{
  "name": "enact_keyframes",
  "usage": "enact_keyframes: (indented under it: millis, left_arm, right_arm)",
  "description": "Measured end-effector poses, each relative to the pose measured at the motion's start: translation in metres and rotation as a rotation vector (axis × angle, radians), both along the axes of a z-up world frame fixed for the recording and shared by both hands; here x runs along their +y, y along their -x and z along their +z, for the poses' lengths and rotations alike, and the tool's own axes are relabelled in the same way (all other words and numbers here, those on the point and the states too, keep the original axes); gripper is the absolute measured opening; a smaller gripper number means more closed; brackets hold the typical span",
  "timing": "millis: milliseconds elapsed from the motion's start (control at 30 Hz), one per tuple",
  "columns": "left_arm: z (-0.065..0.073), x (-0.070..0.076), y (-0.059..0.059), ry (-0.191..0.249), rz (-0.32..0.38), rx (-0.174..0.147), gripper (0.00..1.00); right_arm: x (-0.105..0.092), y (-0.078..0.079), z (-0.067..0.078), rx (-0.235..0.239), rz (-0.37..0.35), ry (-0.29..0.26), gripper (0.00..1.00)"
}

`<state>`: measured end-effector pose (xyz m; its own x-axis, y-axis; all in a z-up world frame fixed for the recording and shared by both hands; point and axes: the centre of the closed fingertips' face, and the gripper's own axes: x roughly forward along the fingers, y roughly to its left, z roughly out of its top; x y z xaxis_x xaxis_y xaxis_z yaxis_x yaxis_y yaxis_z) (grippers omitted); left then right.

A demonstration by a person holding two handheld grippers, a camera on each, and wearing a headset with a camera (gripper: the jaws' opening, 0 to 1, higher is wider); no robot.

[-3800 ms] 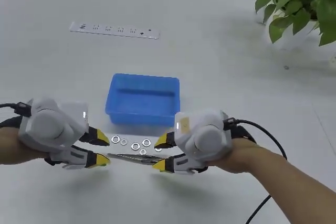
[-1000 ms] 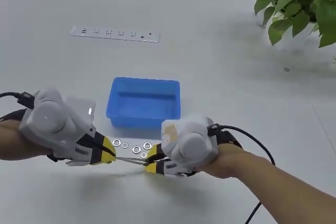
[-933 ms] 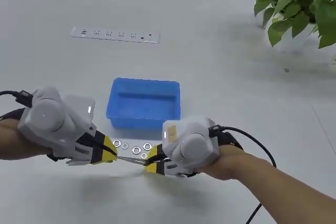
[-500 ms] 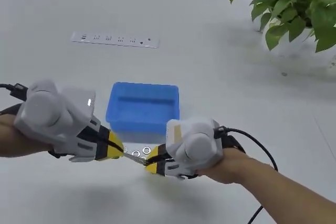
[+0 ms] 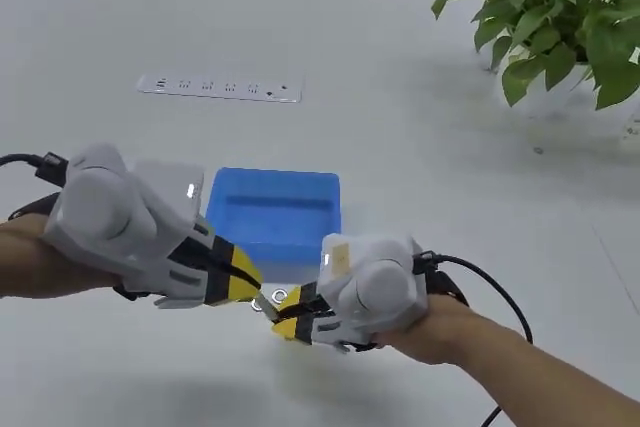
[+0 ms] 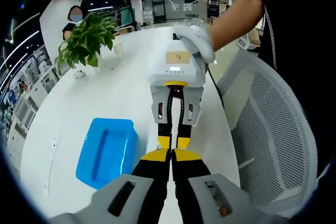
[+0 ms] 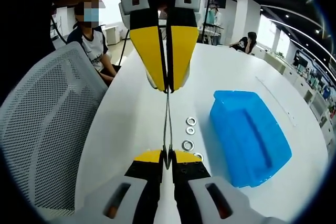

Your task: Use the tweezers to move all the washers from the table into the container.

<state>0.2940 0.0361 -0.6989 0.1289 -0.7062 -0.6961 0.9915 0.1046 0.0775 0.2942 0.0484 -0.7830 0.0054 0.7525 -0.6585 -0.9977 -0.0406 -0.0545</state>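
Note:
Thin metal tweezers [image 7: 167,124] hang level above the table, held at both ends. My right gripper [image 7: 167,156] is shut on the near end, and my left gripper [image 7: 168,88] is shut on the far end. In the head view the left gripper [image 5: 252,287] and right gripper [image 5: 283,325] face each other tip to tip, with the tweezers [image 5: 266,305] between them. Several steel washers [image 7: 187,145] lie in a row on the white table beside the blue container [image 7: 249,135]. The washers [image 5: 279,296] sit just in front of the container [image 5: 272,209], partly hidden by the grippers.
A white power strip [image 5: 220,87] lies beyond the container. A potted plant [image 5: 560,7] stands at the far right. A mesh chair back [image 6: 273,145] stands off the table's near edge, and people sit in the background.
The grippers, open on either side of the tweezers 3.8 s ago, have come together and shut on them. Over the last second both rose a little with the tweezers.

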Motion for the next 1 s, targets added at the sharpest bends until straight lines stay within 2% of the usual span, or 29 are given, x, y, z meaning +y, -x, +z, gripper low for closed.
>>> enact_keyframes:
  millis: [300, 667, 1000]
  left_arm:
    - [-0.002, -0.015, 0.004, 0.011, -0.034, -0.003, 0.05]
    - [-0.003, -0.021, 0.003, 0.042, -0.035, 0.003, 0.08]
    - [-0.009, -0.021, 0.004, 0.036, -0.048, 0.002, 0.08]
  right_arm:
    - [0.0, 0.005, -0.004, -0.004, 0.01, 0.004, 0.08]
    - [-0.003, 0.005, -0.004, -0.003, 0.005, -0.001, 0.08]
    - [-0.003, 0.005, -0.004, 0.002, -0.002, -0.007, 0.08]
